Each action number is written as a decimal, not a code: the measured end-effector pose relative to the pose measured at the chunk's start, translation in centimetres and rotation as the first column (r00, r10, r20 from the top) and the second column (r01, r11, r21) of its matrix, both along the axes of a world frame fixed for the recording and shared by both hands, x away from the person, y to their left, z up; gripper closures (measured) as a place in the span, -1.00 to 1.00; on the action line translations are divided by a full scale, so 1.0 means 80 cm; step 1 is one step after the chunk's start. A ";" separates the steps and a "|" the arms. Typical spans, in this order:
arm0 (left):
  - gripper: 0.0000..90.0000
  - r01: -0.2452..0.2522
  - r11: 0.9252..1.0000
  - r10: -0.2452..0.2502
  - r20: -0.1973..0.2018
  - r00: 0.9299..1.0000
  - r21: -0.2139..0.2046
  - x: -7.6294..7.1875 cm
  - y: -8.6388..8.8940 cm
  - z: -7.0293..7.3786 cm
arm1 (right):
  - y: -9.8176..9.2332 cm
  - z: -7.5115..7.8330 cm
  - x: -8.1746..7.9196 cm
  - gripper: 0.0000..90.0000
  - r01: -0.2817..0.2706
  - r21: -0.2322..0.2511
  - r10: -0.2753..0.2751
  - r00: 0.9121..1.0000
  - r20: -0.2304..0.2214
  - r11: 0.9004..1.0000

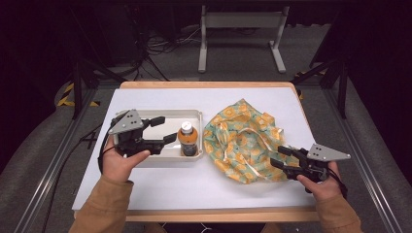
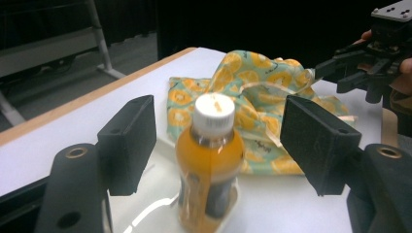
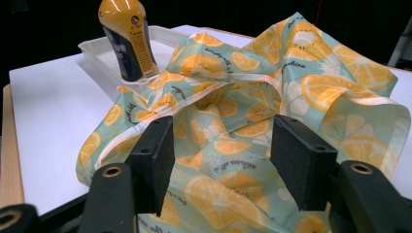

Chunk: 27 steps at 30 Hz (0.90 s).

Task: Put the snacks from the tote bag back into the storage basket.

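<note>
1. Judging progress: bottle [image 1: 188, 139] stands upright in the right end of the white tray [image 1: 145, 115], not in the bag [image 1: 243, 141] yet. Looks like an early stage of a bottle-into-bag job.
2. Left gripper [image 1: 163, 130]: jaws wide, pointing at the bottle from its left. In the left gripper view the bottle [image 2: 210, 160] sits between the pads but both stand clear of it. No grip.
3. Right gripper [image 1: 278, 156]: jaws apart, at the bag's near right edge. In the right gripper view the cloth [image 3: 252, 126] lies between and under the pads; no pinch visible, nothing held.
4. Bag: orange-print cloth, crumpled flat on the table [image 1: 160, 187] just right of the tray, touching or nearly touching its corner. Mouth not clearly open; cream trim loops across the top.
5. Done so far, as far as visible: both grippers are staged, one on each item.
6. Left to do, by judgement: close on the bottle, lift it out of the tray, grab and open the bag's rim, drop the bottle in.
7. Risk: the bottle's slick label and the limp cloth could both slip.
</note>
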<state>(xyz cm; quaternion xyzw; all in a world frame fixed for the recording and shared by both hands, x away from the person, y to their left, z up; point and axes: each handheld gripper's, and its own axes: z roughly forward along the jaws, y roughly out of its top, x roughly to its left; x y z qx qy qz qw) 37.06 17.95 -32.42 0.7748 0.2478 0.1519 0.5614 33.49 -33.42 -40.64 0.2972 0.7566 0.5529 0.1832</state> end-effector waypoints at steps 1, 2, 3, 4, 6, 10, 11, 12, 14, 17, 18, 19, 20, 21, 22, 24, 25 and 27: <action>-0.34 0.000 1.000 0.000 0.000 1.000 0.000 0.000 0.000 0.000 | 0.000 0.000 0.000 -0.06 0.000 0.000 0.000 1.000 0.000 1.000; -0.34 -0.014 1.000 0.014 -0.004 1.000 0.000 -0.005 0.008 -0.003 | 0.000 0.000 0.001 -0.07 0.000 -0.001 0.000 1.000 0.002 1.000; -0.34 -0.023 1.000 0.023 -0.013 1.000 -0.005 -0.010 0.015 -0.005 | 0.001 0.000 0.001 -0.07 -0.001 -0.001 0.001 1.000 0.002 1.000; -0.34 -0.032 0.999 0.032 -0.015 0.999 -0.008 -0.013 0.019 -0.007 | 0.001 0.000 0.002 -0.07 0.000 0.000 0.000 1.000 0.003 1.000; -0.35 -0.046 0.999 0.046 -0.016 0.999 -0.015 -0.018 0.029 -0.011 | 0.001 0.000 0.002 -0.07 0.000 -0.001 0.000 1.000 0.002 1.000; -0.35 -0.061 0.998 0.061 -0.024 0.998 -0.025 -0.026 0.044 -0.019 | 0.000 0.000 0.001 -0.08 0.004 -0.002 -0.004 1.000 0.003 1.000; -0.35 -0.061 0.998 0.061 -0.024 0.998 -0.025 -0.026 0.044 -0.019 | 0.000 0.000 0.001 -0.08 0.004 -0.002 -0.004 1.000 0.003 1.000; -0.35 -0.068 0.998 0.068 -0.028 0.997 -0.017 -0.029 0.048 -0.021 | -0.001 0.000 0.001 -0.08 0.004 -0.001 -0.004 1.000 0.004 1.000; -0.35 -0.078 0.997 0.077 -0.030 0.997 -0.023 -0.032 0.055 -0.025 | -0.002 0.000 0.001 -0.08 0.005 0.002 -0.005 1.000 0.005 1.000; -0.36 -0.082 0.996 0.081 -0.034 0.996 -0.029 -0.038 0.064 -0.031 | -0.004 0.000 0.001 -0.08 0.008 0.001 -0.008 1.000 0.002 1.000; -0.36 -0.084 0.996 0.083 -0.036 0.996 -0.031 -0.040 0.067 -0.034 | -0.004 0.000 0.001 -0.08 0.011 0.001 -0.011 1.000 0.003 1.000; -0.36 -0.084 0.996 0.083 -0.036 0.996 -0.031 -0.040 0.067 -0.034 | -0.004 0.000 0.001 -0.08 0.011 0.001 -0.011 1.000 0.003 1.000; -0.36 -0.085 0.996 0.084 -0.035 0.996 -0.021 -0.042 0.071 -0.037 | -0.005 0.000 0.000 -0.08 0.012 0.001 -0.012 1.000 0.005 1.000; -0.36 -0.090 0.996 0.089 -0.036 0.995 -0.020 -0.044 0.073 -0.040 | -0.006 0.000 0.000 -0.08 0.013 0.002 -0.013 1.000 0.006 1.000; -0.37 -0.089 0.996 0.089 -0.035 0.995 -0.018 -0.045 0.075 -0.043 | -0.007 0.000 0.000 -0.08 0.015 0.005 -0.015 1.000 0.007 1.000; -0.37 -0.094 0.995 0.093 -0.048 0.995 -0.031 -0.047 0.081 -0.051 | -0.009 0.000 -0.001 -0.08 0.019 0.005 -0.019 1.000 0.008 1.000; -0.37 -0.100 0.995 0.098 -0.057 0.994 -0.028 -0.048 0.083 -0.055 | -0.009 0.000 -0.001 -0.08 0.019 0.006 -0.019 1.000 0.009 1.000; -0.38 -0.109 0.994 0.108 -0.055 0.993 -0.020 -0.049 0.086 -0.060 | -0.010 0.000 -0.001 -0.08 0.020 0.005 -0.020 1.000 0.008 1.000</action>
